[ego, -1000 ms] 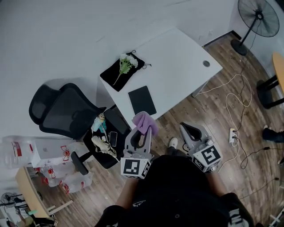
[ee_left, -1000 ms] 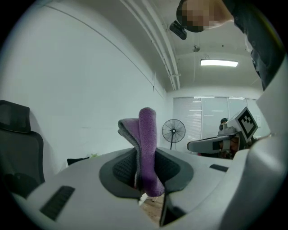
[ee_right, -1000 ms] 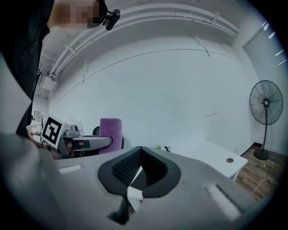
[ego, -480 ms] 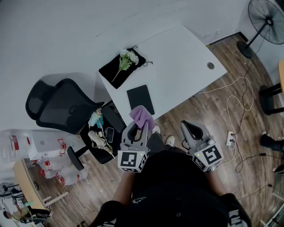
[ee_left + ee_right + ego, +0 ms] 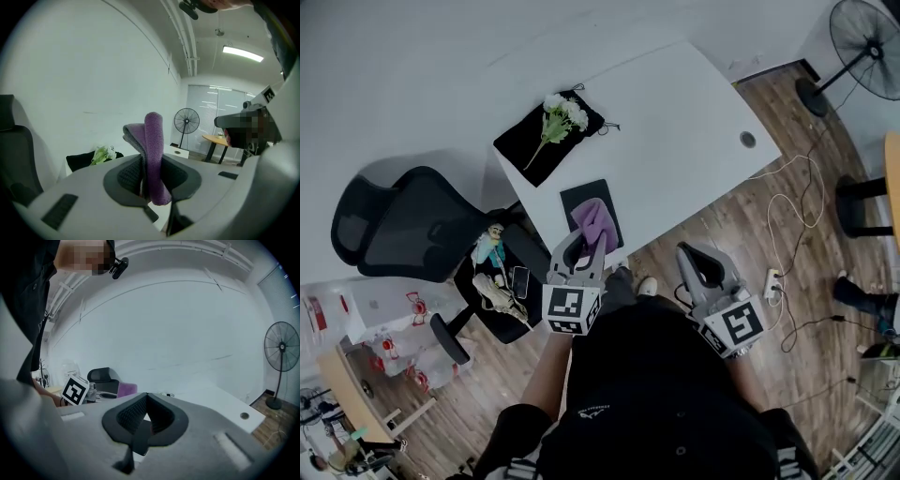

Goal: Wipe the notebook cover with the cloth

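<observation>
The dark notebook (image 5: pixel 577 199) lies flat at the near edge of the white table (image 5: pixel 675 141). My left gripper (image 5: pixel 586 242) is shut on the purple cloth (image 5: pixel 594 221), which hangs over the notebook's near half; whether they touch is unclear. In the left gripper view the folded cloth (image 5: pixel 153 140) stands up from between the pads of that gripper (image 5: pixel 151 180). My right gripper (image 5: pixel 692 255) hovers off the table's near edge, to the right of the notebook. In its own view this gripper (image 5: pixel 146 401) has its jaws together with nothing between them, and the cloth (image 5: pixel 126 390) shows at left.
White flowers (image 5: pixel 555 114) lie on a black cloth (image 5: pixel 530 150) at the table's far left. A black office chair (image 5: pixel 398 230) and a seat with small items (image 5: pixel 497 281) stand to the left. A floor fan (image 5: pixel 867 37), cables and a power strip (image 5: pixel 768 282) are on the right.
My left gripper has carried the purple cloth forward from the table's near edge to over the notebook. The right gripper has stayed shut beside it.
</observation>
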### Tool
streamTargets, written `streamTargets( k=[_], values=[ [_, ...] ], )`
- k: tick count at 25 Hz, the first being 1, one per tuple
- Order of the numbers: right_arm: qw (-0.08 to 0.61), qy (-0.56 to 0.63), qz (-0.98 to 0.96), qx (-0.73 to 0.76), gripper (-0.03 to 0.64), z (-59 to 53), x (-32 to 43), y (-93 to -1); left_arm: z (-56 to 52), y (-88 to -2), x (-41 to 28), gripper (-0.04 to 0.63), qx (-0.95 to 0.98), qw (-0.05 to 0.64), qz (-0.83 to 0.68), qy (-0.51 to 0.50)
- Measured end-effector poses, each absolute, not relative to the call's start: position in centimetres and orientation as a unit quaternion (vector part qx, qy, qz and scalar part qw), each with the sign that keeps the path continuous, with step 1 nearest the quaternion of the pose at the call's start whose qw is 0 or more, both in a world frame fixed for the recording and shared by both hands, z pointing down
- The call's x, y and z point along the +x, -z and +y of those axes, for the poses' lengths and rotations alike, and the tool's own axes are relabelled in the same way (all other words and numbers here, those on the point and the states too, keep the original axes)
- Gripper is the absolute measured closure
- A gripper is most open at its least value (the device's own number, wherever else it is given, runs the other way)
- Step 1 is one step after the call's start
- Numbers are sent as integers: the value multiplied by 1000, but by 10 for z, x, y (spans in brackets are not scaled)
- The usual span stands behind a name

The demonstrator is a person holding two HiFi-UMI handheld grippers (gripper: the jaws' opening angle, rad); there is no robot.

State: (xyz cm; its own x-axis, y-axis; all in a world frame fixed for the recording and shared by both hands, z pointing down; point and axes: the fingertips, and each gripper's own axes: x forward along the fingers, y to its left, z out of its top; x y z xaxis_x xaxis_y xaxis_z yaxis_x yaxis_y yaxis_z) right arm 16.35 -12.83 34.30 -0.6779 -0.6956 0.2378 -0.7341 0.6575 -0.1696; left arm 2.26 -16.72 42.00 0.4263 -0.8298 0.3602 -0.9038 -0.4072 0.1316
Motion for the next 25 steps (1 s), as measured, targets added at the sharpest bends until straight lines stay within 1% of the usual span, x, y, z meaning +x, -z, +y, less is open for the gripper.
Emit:
streamTargets(
  k=[10,16,25],
  values=[
    [99,-123,-895,417,612,-165,136,-352,-225,-486,7,508,836,200,-486,-159],
    [120,-123,-891,420,612,-170,121,-361,-245,-527,-1,508,825,246,-480,-169],
    [134,-145,-879,433,612,-174,126,-373,-268,-588,-5,508,803,291,-477,-210]
  ],
)
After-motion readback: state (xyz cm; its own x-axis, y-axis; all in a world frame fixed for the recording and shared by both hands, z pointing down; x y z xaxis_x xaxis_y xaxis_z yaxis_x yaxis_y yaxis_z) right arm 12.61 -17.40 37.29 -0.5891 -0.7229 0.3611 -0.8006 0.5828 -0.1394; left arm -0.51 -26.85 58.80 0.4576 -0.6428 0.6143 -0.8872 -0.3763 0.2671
